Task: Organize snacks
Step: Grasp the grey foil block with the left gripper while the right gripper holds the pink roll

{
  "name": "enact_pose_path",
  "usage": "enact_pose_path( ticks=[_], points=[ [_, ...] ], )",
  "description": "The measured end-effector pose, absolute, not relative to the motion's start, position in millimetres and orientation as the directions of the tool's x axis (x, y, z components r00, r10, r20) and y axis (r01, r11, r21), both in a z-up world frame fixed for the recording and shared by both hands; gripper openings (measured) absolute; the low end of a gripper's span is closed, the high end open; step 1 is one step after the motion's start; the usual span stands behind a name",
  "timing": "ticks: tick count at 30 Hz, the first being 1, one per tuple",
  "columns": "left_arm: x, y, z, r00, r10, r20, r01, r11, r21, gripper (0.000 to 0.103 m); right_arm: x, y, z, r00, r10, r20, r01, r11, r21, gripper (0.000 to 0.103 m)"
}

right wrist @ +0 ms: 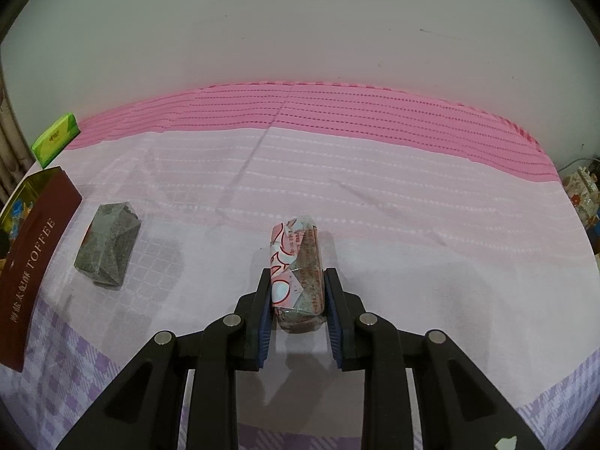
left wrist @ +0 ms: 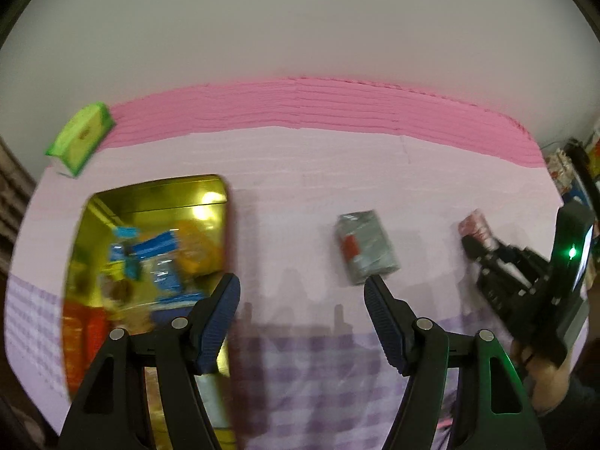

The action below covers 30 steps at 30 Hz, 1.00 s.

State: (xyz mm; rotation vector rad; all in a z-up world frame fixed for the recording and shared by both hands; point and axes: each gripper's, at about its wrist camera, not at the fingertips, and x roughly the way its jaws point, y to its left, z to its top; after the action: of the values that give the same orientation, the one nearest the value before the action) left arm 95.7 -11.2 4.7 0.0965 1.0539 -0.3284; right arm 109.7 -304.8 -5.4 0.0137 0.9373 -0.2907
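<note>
Pink-and-white wrapped snack bar (right wrist: pixel 296 277) on the tablecloth (right wrist: pixel 412 225): I'm closing my right gripper (right wrist: pixel 296 300) on it, pads touching; left gripper (left wrist: pixel 302 296) hanging wide, empty. Next I'm carrying it into the gold tin (left wrist: pixel 221 187).

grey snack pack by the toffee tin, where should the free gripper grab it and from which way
Grip the grey snack pack across its two long flat sides, near the middle, coming down from above with the left hand-held gripper, which is open and close by. It lies flat on the tablecloth, clear of the toffee tin, and its folded ends look less firm.
</note>
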Motion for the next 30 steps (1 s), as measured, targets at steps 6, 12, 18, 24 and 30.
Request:
enact_pose_path(
  ticks=[6, 12, 18, 24, 30],
  points=[
    [107.0, -46.6, -11.5, 0.42, -0.254, -0.871, 0.319, 0.94, -0.121, 0.069, 105.4, -310.0, -3.5, 0.561, -0.223, -0.797, 0.251, 0.963, -0.093, 0.026],
    [122.1, -73.3, -28.3, 0.425, -0.217, -0.879, 0.316, 0.945, -0.081, 0.069, 105.9, -310.8, -2.8, 0.566, -0.211, -0.797, 0.251, 0.965, -0.078, 0.026],
    [131.9, -81.3, -41.9, 0.409, -0.201, -0.89, 0.298, 0.951, -0.077, 0.068, 106.0, -311.4, -2.5, 0.566, -0.209, -0.797, 0.249, 0.965, -0.076, 0.027],
    [132.5, -78.3, -50.8, 0.399, -0.213, -0.892, 0.3, 0.949, -0.093, 0.048, 106.0, -311.5, -2.0, 0.567, -0.207, -0.797, 0.248, 0.966, -0.074, 0.027],
    [129.6, -77.4, -59.7, 0.394, -0.225, -0.891, 0.306, 0.946, -0.104, 0.036, 106.1, -311.8, -2.1, 0.567, -0.207, -0.797, 0.248, 0.966, -0.074, 0.027]
  ],
)
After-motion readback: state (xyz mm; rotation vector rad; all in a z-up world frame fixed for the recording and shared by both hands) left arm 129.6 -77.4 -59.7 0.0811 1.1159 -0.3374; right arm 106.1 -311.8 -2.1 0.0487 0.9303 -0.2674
